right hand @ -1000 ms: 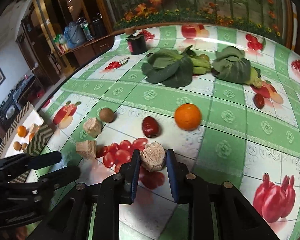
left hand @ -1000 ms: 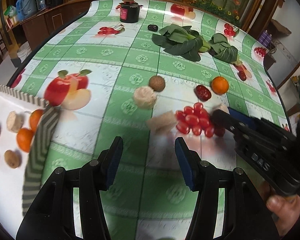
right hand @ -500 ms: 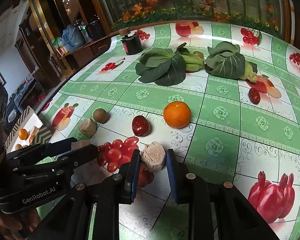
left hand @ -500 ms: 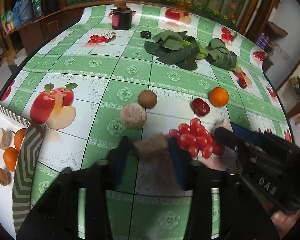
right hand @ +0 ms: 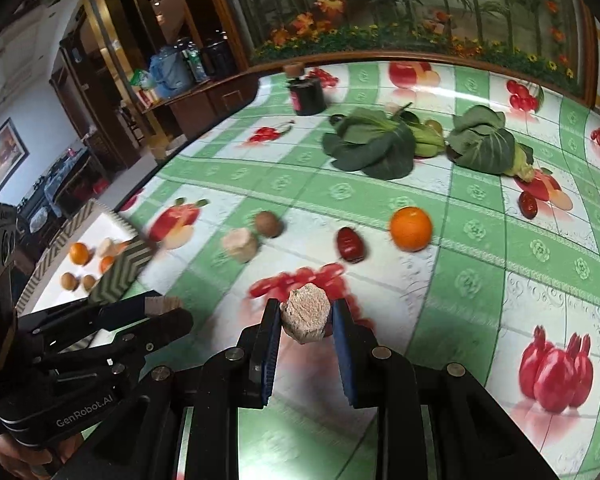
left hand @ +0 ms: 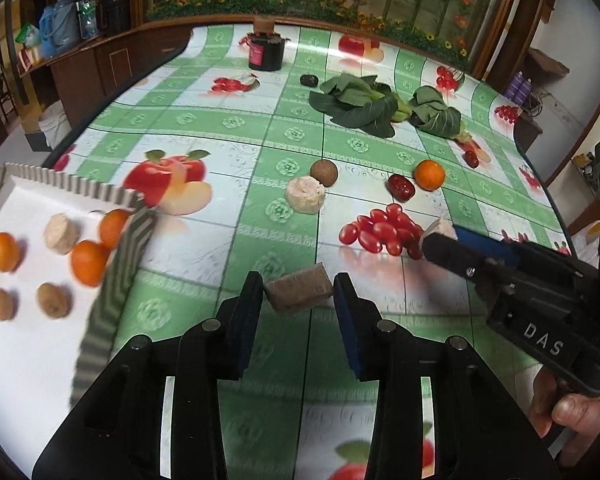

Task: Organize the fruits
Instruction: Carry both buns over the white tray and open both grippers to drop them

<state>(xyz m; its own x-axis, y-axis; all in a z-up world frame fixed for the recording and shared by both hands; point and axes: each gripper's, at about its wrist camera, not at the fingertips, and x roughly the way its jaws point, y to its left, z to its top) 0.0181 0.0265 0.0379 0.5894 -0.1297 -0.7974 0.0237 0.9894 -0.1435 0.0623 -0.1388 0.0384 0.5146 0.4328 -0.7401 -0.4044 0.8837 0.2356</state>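
The left gripper (left hand: pixel 297 298) had closed on a rough, tan, blocky chunk (left hand: pixel 299 293), which half a second earlier sat between open jaws. The right gripper (right hand: pixel 306 318) still clamped a pale, faceted, grainy lump (right hand: pixel 305 314), lifted above glossy red tomatoes (left hand: pixel 382 229).

- I see a table under a glossy green-and-white checked oilcloth (left hand: pixel 236 128) printed with fruit pictures.
- Lying on it near the middle: a round orange (left hand: pixel 429 175), a dark red date (left hand: pixel 401 187), a brown round fruit (left hand: pixel 324 173) touching a pale tan chunk (left hand: pixel 305 195).
- Farther back: two leafy green bok choy heads (left hand: pixel 360 104), a black jar with a cork lid (left hand: pixel 265 50).
- At the left edge: a white tray with a zigzag-patterned rim (left hand: pixel 112 292).
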